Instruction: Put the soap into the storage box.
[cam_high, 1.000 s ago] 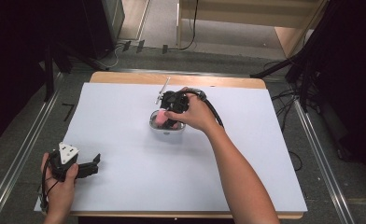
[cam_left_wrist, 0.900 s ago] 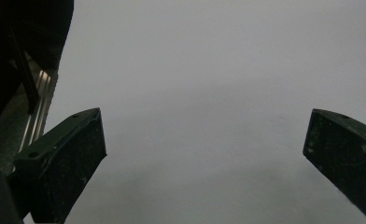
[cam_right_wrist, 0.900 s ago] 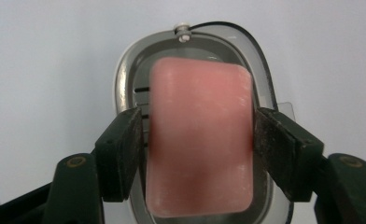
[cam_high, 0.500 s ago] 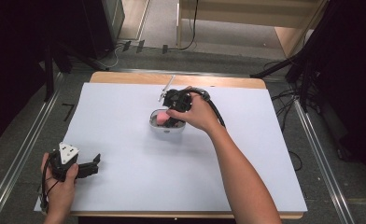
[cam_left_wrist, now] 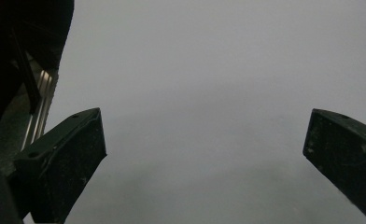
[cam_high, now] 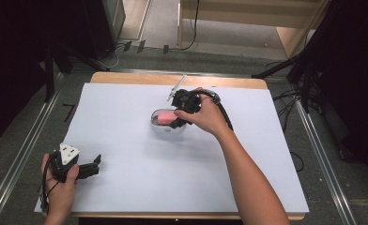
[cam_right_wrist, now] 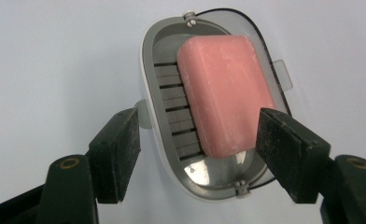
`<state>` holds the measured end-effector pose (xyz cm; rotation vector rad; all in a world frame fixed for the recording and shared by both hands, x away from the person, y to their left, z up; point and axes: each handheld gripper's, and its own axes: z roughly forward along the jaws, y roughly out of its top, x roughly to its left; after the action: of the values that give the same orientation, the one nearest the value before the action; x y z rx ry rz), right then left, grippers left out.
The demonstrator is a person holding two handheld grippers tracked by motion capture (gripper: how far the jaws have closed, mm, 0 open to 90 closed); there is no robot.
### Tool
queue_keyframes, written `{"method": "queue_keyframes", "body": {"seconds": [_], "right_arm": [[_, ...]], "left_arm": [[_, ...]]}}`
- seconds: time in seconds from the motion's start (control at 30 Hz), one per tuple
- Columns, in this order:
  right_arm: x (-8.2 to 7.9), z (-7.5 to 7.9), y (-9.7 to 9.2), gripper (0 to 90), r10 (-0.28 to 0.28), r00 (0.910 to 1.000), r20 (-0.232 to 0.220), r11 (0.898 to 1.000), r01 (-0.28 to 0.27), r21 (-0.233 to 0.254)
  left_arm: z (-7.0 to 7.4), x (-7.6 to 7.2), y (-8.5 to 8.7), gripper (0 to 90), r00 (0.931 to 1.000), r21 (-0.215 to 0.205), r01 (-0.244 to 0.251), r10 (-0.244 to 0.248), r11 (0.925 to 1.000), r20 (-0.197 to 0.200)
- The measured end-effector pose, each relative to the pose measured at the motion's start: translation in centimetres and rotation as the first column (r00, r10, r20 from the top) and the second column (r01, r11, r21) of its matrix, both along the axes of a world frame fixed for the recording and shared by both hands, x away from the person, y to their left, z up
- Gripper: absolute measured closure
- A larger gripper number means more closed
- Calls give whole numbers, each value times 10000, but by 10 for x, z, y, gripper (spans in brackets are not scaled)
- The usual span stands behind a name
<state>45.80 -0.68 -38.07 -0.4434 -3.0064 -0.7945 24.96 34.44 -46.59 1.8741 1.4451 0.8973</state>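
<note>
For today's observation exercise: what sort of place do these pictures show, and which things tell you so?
Probably a lab or studio set up for recording, not a home. A wooden table under a plain white sheet stands between dark curtains, cables trail on the floor, and the person works with handheld grippers.

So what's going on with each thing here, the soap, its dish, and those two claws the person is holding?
Pink rectangular soap bar: lying in the dish, off to one side of the slats.
Grey oval plastic soap dish: lid off, sitting on the white table sheet.
Right claw: open, jaws straddling the dish.
Left claw: open, holding nothing, at the table's near left corner.
</note>
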Motion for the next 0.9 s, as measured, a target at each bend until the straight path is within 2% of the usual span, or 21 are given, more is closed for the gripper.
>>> {"method": "queue_keyframes", "body": {"seconds": [0.3, 0.43, 0.47, 0.6, 0.67, 0.77, 0.9], "right_arm": [[-8, 2, -13, 280, -275, 9996, 22, 9995, 274, 167], [-11, 2, -18, 266, -376, 9993, 32, 9993, 375, 89], [-14, 1, -22, 246, -582, 9983, -18, 9983, 582, 34], [-17, 1, -26, 213, -572, 9984, -25, 9984, 572, 23], [-20, -1, -30, 181, -762, 9971, 27, 9970, 763, -103], [-22, -2, -33, 176, -830, 9965, 49, 9965, 831, -96], [-26, -2, -42, 159, -1208, 9926, 83, 9927, 1208, -36]], "left_arm": [[0, 0, 0, 0, 10000, 2, -9, 9, 10000, 8], [0, 0, 0, 0, 10000, -4, -12, 12, 10000, 5], [0, 0, 0, 0, 10000, -8, -13, 13, 10000, 7], [0, 0, 0, 0, 10000, -10, -14, 14, 10000, 5], [0, 0, 0, 0, 10000, -11, -11, 11, 10000, 8], [0, 0, 0, 0, 10000, -1, -11, 11, 10000, -8], [0, 0, 0, 0, 10000, -20, -18, 18, 10000, 9]]}}
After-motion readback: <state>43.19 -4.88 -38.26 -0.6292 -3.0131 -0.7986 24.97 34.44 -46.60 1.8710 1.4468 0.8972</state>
